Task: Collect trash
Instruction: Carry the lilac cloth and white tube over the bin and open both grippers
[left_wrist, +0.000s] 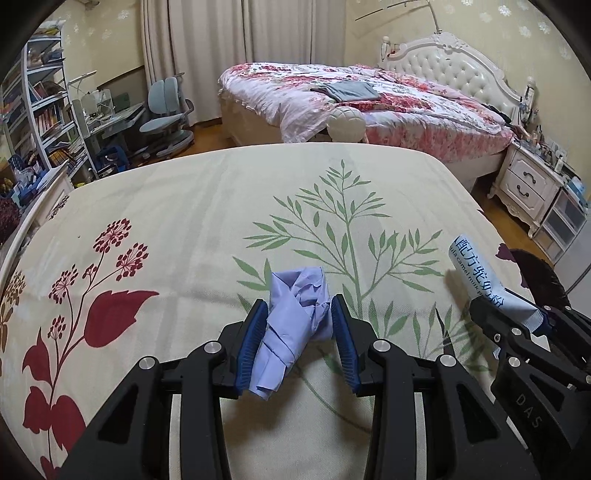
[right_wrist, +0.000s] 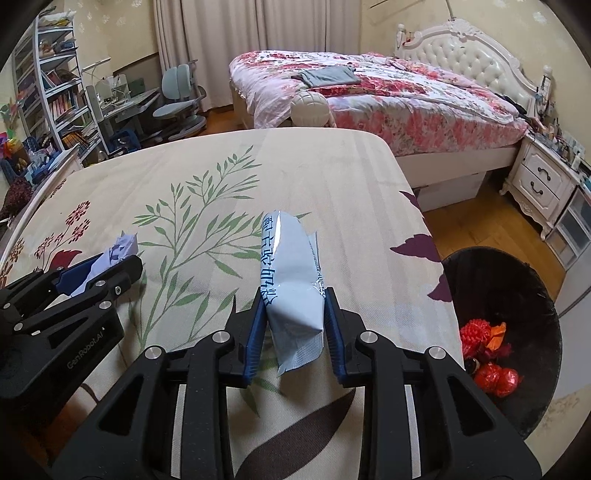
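Note:
My left gripper (left_wrist: 298, 321) is shut on a crumpled pale-blue paper wad (left_wrist: 295, 317), held just above the cream floral bedsheet (left_wrist: 184, 221). My right gripper (right_wrist: 293, 314) is shut on a pale-blue milk-powder packet (right_wrist: 291, 280) with blue print, held above the sheet near its right edge. Each gripper shows in the other's view: the right one (left_wrist: 517, 314) with the packet (left_wrist: 476, 273) at the right, the left one (right_wrist: 99, 273) with the wad (right_wrist: 122, 251) at the left. A black trash bin (right_wrist: 532, 295) with red and orange scraps stands on the floor, to the right of the right gripper.
A second bed (left_wrist: 369, 99) with a pink floral cover stands beyond. A white nightstand (right_wrist: 543, 184) is at the right. A desk, grey chair (left_wrist: 166, 114) and bookshelf (left_wrist: 40, 103) line the left wall. Wooden floor (right_wrist: 480, 221) lies between the beds.

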